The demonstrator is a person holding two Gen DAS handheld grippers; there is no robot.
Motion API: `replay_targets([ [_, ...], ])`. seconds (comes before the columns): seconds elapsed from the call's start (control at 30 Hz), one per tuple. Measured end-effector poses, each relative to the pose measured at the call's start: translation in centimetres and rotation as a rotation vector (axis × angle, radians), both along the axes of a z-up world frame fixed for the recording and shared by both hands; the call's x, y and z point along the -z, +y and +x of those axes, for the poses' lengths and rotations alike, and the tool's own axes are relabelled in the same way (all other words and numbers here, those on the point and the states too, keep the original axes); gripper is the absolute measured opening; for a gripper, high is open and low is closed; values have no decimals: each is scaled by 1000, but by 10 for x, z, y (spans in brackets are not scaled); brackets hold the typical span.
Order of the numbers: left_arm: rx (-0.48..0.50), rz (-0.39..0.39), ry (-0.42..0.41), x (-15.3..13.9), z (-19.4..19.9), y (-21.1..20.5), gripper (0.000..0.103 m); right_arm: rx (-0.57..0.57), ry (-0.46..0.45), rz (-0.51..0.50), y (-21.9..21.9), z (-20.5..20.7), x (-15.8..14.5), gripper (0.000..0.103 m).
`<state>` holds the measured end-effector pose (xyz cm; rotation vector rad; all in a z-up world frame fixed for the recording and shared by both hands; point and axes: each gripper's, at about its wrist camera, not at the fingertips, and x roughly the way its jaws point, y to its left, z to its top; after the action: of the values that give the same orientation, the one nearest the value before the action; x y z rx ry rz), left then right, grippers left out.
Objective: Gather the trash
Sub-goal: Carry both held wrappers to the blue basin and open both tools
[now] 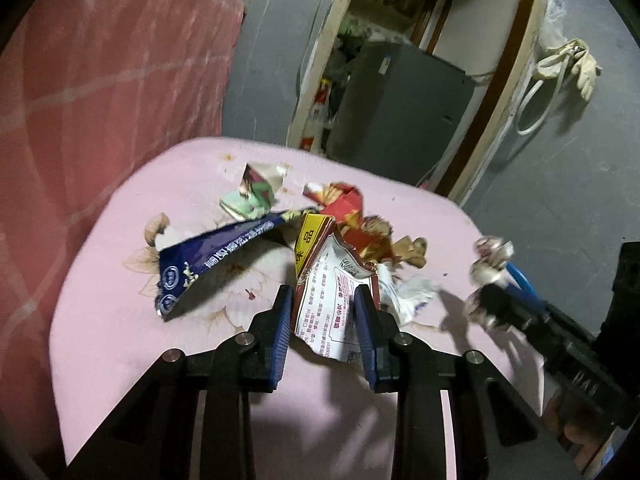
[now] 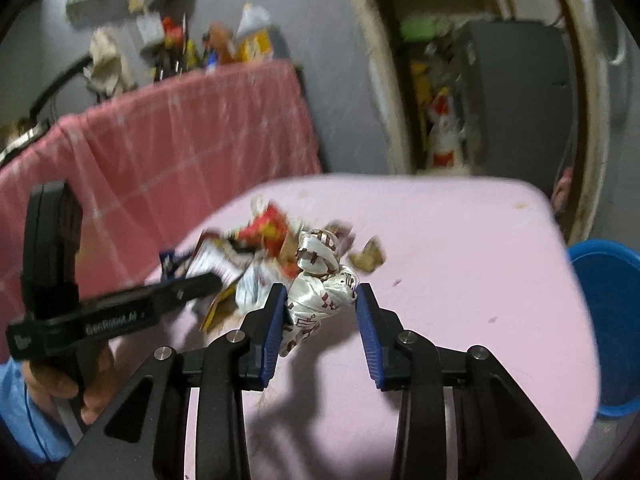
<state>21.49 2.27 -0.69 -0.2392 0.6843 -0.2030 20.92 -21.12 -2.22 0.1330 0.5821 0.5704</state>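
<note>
Trash lies piled on a pink-covered table (image 1: 120,340). My left gripper (image 1: 324,312) is shut on a white and red printed packet (image 1: 328,276), which stands upright between the blue pads. Beside it lie a dark blue wrapper (image 1: 208,264), a green and white wrapper (image 1: 252,192) and red and gold wrappers (image 1: 348,204). My right gripper (image 2: 322,312) is shut on a crumpled white wrapper with brown marks (image 2: 320,292), held just above the table. That wrapper (image 1: 490,260) also shows at the right of the left wrist view.
A blue bin (image 2: 612,320) stands off the table's right edge. A red checked cloth (image 1: 100,80) hangs over furniture on the left. Behind the table are a grey wall, a doorway and a grey cabinet (image 1: 400,108). A person's hand (image 2: 92,380) holds the left gripper.
</note>
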Motion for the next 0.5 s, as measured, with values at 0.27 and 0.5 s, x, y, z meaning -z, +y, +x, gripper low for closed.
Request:
replay_targets([
  [0.27,12,-3,-216,-37,-30,-30,26,135,-206,71,-29,-27,-29,33],
  [0.5,48,-51,-365,-68,-21,-82,26,258,-410,53,-70,-27,-80,33],
])
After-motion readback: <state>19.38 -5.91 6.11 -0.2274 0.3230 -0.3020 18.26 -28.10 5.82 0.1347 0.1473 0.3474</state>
